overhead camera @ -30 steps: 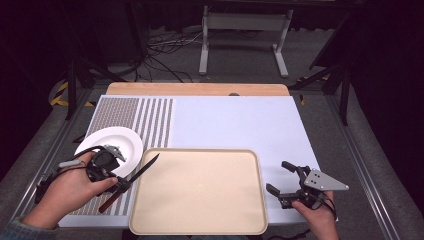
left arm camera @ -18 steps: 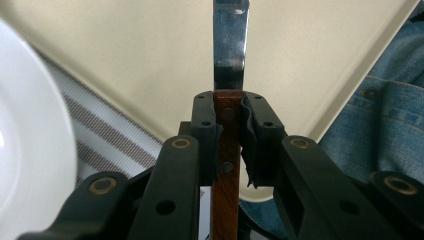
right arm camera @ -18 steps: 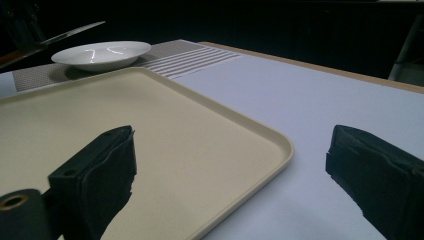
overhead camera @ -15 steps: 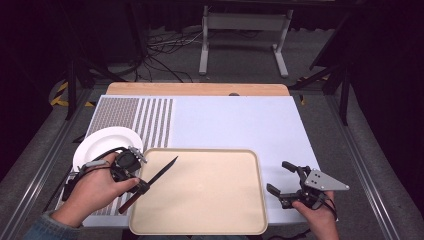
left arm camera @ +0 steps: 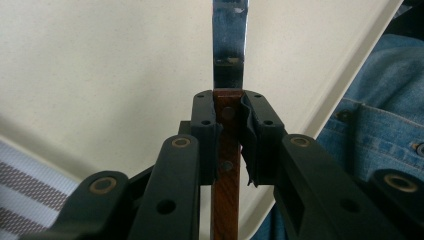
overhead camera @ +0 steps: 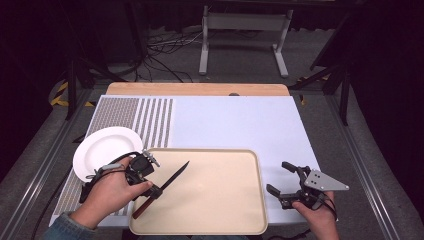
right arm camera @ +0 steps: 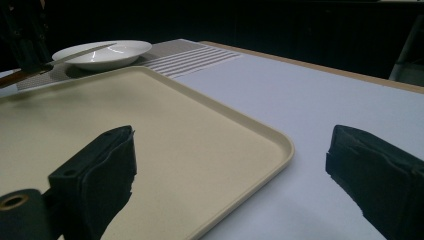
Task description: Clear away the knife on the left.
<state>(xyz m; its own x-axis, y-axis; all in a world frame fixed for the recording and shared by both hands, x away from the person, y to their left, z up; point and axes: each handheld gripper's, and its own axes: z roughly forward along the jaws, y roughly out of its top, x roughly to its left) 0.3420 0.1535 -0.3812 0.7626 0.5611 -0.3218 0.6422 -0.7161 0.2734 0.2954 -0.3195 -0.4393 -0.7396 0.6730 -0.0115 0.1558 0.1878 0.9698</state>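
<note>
**Wood-handled knife held over the tray, not yet set down**

Wood and steel sit in the grip of the left gripper (overhead camera: 152, 189): in the left gripper view its jaws are clamped on the brown handle of the knife (left arm camera: 226, 150), just below where the blade starts. From above, the knife (overhead camera: 162, 189) slants across the near-left corner of the tray (overhead camera: 240, 225), handle end toward the person and past the tray's edge, tip pointing up and right over the tray's bare surface. Whether the blade touches the tray or hangs just above it I cannot tell.

The right gripper (overhead camera: 286, 186) rests at the tray's right edge, on the table (overhead camera: 240, 120). Its jaws stand wide apart with nothing between them, as the right gripper view confirms, with the tray's corner (right arm camera: 280, 145) just ahead.

Farther off, left of the tray, lies the white plate (overhead camera: 102, 150), bare as far as the high view shows, and touching or nearly touching the tray's far-left corner.

As a judgement: the work in hand looks like putting the knife on the tray. The pick-up is done and the knife is already carried over the tray. What is left is lowering it flat, letting go, and drawing the left gripper clear.
</note>
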